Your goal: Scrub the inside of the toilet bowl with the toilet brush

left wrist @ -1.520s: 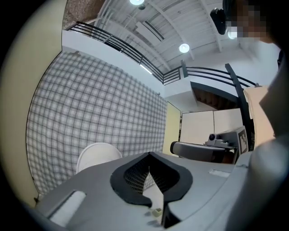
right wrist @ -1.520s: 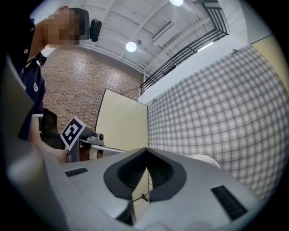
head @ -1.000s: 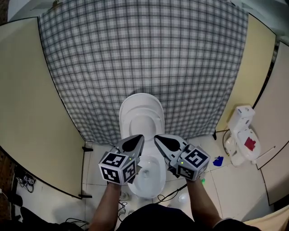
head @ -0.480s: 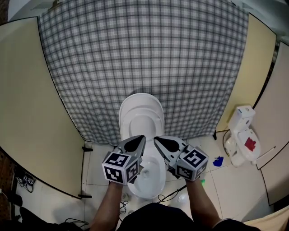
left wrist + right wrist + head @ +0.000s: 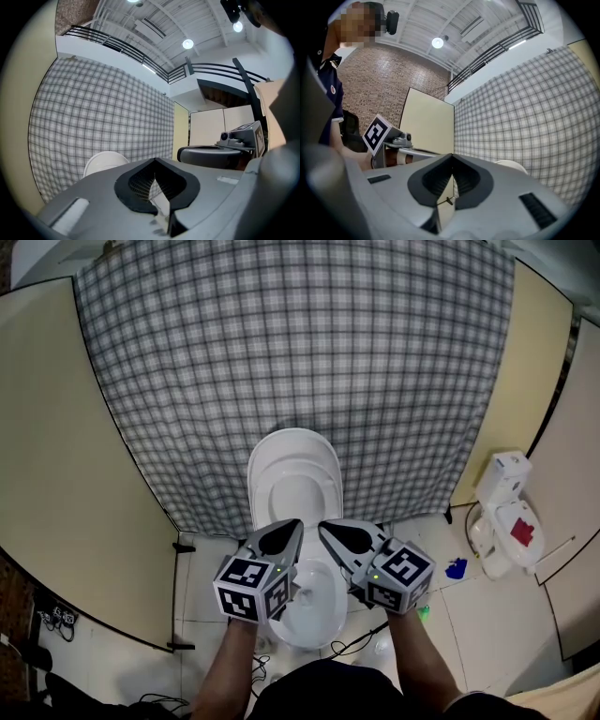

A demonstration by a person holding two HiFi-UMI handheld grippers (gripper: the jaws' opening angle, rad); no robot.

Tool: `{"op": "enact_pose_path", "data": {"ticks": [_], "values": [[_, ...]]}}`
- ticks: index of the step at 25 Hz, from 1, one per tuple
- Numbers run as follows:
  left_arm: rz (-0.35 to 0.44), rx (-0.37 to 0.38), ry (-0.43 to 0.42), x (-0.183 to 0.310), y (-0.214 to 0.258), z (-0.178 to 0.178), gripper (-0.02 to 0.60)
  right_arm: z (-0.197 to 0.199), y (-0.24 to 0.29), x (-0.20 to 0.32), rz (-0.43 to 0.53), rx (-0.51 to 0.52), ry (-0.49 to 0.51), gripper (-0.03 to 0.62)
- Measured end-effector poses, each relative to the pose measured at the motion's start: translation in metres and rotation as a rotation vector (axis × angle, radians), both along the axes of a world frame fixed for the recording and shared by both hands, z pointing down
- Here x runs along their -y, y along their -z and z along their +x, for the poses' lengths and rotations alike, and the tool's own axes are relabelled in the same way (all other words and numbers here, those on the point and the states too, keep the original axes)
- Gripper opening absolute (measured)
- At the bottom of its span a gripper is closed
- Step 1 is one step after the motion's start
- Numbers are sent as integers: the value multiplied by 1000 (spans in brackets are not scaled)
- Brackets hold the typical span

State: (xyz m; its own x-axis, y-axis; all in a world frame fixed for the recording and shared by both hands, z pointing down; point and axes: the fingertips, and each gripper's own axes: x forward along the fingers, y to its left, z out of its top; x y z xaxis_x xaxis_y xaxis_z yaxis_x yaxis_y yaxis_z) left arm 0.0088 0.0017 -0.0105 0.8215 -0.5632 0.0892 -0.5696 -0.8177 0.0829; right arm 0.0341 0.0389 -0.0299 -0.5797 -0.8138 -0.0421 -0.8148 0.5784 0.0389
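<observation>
Left hand-held gripper (image 5: 287, 527): jaws pressed together with nothing between them, poised over the toilet bowl (image 5: 317, 613).
Right hand-held gripper (image 5: 326, 527): likewise closed and empty, just beside the left one.
Toilet brush: we find it in no view, and neither gripper holds it.
Progress: we judge the scrubbing not begun; fetching the brush and the whole scrub remain.

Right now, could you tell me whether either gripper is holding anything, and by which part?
Nothing is held: the left gripper and the right gripper are both shut and empty, over the toilet.
</observation>
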Motion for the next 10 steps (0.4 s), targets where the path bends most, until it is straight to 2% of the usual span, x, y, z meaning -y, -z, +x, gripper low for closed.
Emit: {"op": "enact_pose_path", "data": {"ticks": [3,10], "values": [[10,-1,4,-5,-1,1,2,2,-1,-6,8,-2,0,0],[-6,9,4,26,6,-2,2,-1,10,27,-5,2,-3,2]]}}
